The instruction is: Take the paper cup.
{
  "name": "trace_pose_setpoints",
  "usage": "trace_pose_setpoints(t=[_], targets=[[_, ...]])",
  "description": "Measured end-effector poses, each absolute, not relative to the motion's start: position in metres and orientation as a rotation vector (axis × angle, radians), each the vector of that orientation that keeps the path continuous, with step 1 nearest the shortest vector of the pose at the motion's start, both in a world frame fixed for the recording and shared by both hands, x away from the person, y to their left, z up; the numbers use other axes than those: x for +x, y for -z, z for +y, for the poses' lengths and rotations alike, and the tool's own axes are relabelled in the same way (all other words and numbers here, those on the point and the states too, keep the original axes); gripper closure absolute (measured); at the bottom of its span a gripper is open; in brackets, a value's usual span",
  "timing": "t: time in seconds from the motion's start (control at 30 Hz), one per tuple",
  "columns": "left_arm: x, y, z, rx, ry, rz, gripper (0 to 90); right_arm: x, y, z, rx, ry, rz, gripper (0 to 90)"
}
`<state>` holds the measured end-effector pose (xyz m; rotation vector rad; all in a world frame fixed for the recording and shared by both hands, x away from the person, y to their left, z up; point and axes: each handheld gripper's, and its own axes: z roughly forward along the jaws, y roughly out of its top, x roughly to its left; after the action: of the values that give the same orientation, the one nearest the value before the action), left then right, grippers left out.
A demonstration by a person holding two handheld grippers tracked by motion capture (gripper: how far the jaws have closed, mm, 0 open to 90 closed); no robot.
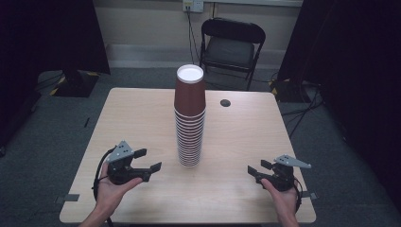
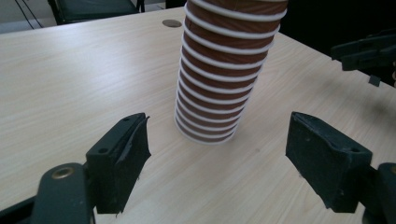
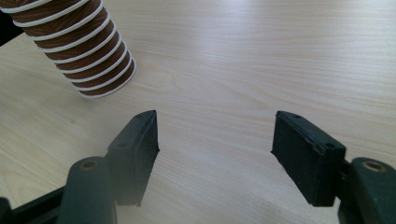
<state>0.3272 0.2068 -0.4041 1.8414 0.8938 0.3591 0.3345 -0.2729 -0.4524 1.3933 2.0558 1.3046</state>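
Note:
A tall stack of brown paper cups with white rims [image 1: 190, 123] stands upside down near the middle of the wooden table [image 1: 137, 109]. My left gripper [image 1: 149, 160] rests in a hand left of the stack, jaws apart with nothing between them. In the left gripper view the stack [image 2: 219, 79] stands just beyond the open jaws of the left gripper [image 2: 217, 154]. My right gripper [image 1: 257, 168] sits in the other hand to the right, also open and holding nothing. In the right gripper view, the right gripper [image 3: 215, 144] has the stack's base [image 3: 93, 60] at its upper left.
A dark round grommet [image 1: 225, 102] is set in the tabletop behind the stack. A black folding chair [image 1: 231, 47] stands beyond the far edge. Bare wood lies on both sides of the cups. Grey carpet surrounds the table.

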Motion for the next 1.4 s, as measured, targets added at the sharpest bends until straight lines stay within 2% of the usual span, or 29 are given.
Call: trace_pose_setpoints(t=[0.27, 0.4, 0.5, 0.73, 0.97, 1.4], targets=[[0.330, 0.383, 0.200, 1.811, -0.362, 0.846, 21.6, 0.333, 0.453, -0.272, 1.391, -1.291, 2.058, 30.5], [0.335, 0.369, 0.196, 1.783, -0.370, 0.817, 20.4, 0.332, 0.452, -0.271, 1.381, -1.301, 2.060, 30.1], [0.344, 0.358, 0.194, 1.780, -0.328, 0.802, 18.0, 0.334, 0.454, -0.269, 1.377, -1.297, 2.077, 29.2], [0.349, 0.337, 0.187, 1.782, -0.358, 0.751, 16.2, 0.334, 0.454, -0.267, 1.362, -1.279, 2.086, 29.1], [0.360, 0.308, 0.176, 1.770, -0.311, 0.689, 15.5, 0.335, 0.455, -0.267, 1.367, -1.285, 2.088, 29.1], [0.369, 0.258, 0.166, 1.713, -0.388, 0.614, 15.6, 0.334, 0.455, -0.267, 1.356, -1.298, 2.088, 27.5]])
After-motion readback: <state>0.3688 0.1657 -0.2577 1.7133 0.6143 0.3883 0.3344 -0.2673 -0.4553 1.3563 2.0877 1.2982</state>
